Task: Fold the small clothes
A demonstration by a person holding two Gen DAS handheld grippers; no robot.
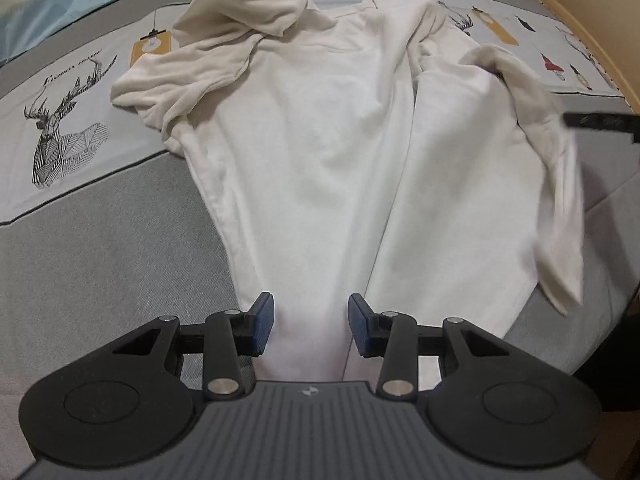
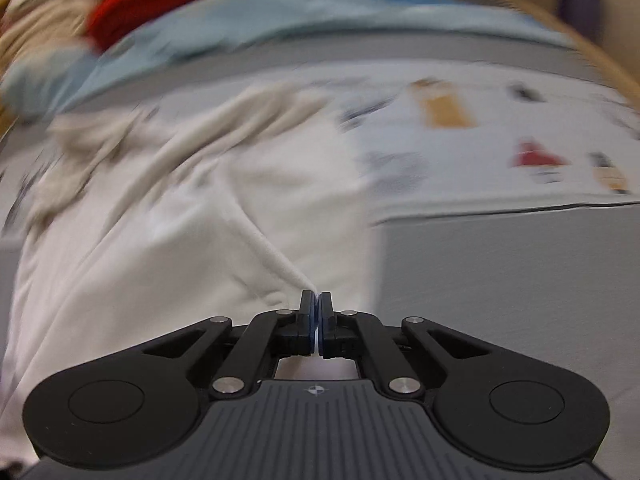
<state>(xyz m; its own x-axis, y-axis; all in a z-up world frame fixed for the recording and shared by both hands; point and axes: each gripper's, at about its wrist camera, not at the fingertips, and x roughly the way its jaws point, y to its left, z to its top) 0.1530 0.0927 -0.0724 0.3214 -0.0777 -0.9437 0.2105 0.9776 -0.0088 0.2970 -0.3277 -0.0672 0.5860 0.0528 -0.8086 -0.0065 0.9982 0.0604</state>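
- Left hand-held gripper (image 1: 311, 326), nearest in the left wrist view: jaws about half open, blue pads straddling the bottom hem w/o touching; nothing held.
- White garment (image 1: 328, 152): long-sleeved top lying on the bed cover (image 1: 100, 248), hem toward the cameras, collar at the far end. Left sleeve (image 1: 192, 76) is bunched up beside the shoulder; right sleeve (image 1: 532, 128) is lifted off the body & blurred.
- Right hand-held gripper (image 2: 316, 312): jaws fully closed, pinching a thin edge of the white garment (image 2: 168, 240); fabric runs taut from the pads up-left. Right wrist view is motion-blurred, so exact grip spot (sleeve edge vs. side seam) can't be told.
- Step in hand (judgement): folding the right side in over the body, approx. lengthwise.
- To do it well: keep the right pinch firm, carry the fabric low & across the centre line, lay it flat before release. Left jaws should close on the hem, or press it down, to anchor the body so it doesn't drag.
- Risk: bunched left sleeve needs smoothing first, else the fold comes out lumpy.
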